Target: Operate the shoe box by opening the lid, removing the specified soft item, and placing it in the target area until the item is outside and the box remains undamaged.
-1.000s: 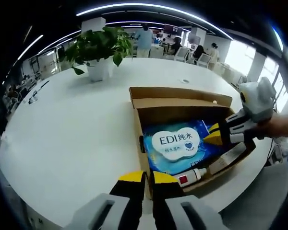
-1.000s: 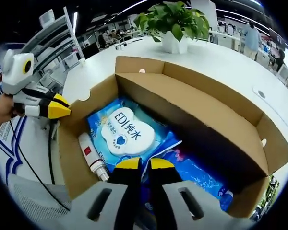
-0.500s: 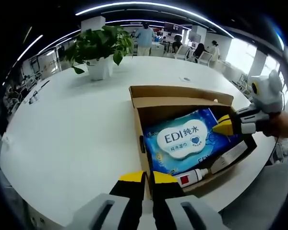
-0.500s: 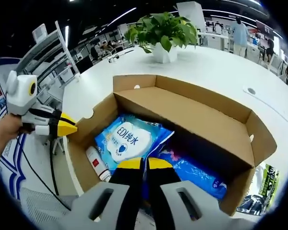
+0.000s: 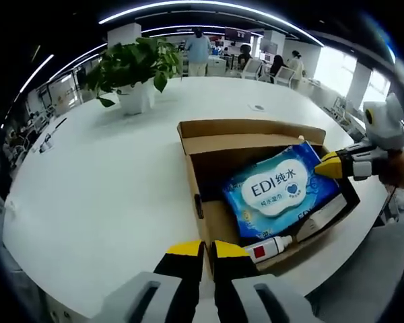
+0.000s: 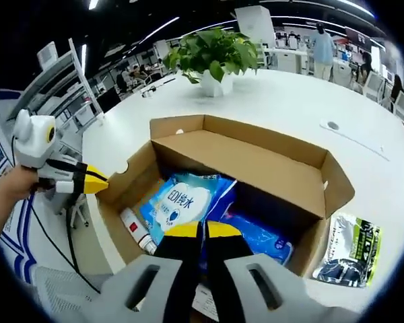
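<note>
Office space with ceiling strip lights and distant seated people lies behind a broad white round desk, where a leafy green plant in a white pot stands well back from the work. Near the desk's edge sits the open brown cardboard shoe box, its lid folded back and upright along the far side.

Inside it, the soft blue pack of wet wipes with a white label is tilted up, one end raised toward the box rim, over another blue pack lying beneath. A small white tube with a red band lies along the box's near wall. A dark and green printed packet rests on the desk just outside the box.

The lid step looks done; the extraction seems to be in hand. The right gripper reaches in from the box's side, its yellow-tipped fingers closed on an edge of the wipes pack. The left gripper hangs at the box's near corner, fingers closed together and holding nothing.

Next, I judge, the pack must be lifted clear of the cardboard wall without dragging on it, then carried to bare desk. The left gripper is placed to steady the box if it slides.
</note>
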Demonstrator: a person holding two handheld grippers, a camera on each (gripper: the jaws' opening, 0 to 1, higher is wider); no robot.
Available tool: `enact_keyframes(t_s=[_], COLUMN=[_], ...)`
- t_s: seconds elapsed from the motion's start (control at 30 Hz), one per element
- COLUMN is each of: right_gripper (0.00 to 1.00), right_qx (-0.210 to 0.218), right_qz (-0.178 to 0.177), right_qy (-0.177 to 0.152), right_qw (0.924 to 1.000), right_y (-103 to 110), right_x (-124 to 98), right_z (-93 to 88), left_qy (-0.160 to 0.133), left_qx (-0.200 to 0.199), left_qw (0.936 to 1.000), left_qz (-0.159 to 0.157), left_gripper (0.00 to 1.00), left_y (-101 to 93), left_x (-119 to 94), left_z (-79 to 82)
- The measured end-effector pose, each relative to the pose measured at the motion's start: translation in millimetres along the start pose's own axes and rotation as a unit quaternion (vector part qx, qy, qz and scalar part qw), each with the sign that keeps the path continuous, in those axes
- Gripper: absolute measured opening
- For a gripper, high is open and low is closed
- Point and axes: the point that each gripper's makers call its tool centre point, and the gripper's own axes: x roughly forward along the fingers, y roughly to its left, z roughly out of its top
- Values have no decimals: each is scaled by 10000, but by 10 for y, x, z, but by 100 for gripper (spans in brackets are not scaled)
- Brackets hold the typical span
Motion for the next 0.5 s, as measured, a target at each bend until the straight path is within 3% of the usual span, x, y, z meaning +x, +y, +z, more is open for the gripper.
enact_keyframes(t_s=[0.2,0.5], right_gripper=[0,0], right_qx=[63,151], right_qz=[-74,-144], right_qy=[-45,-86], right_qw=[9999,9997], right_y=[-68,-162], right_x=[-55,-117], right_z=[-23,-103], left_qy=[-167,-128], left_qx=[26,193], left_qw=[9998,9996], left_qz=[-81,-187], left_gripper=[8,18], left_y=[-74,-258], left_x=[-52,59], left_z=[166,223])
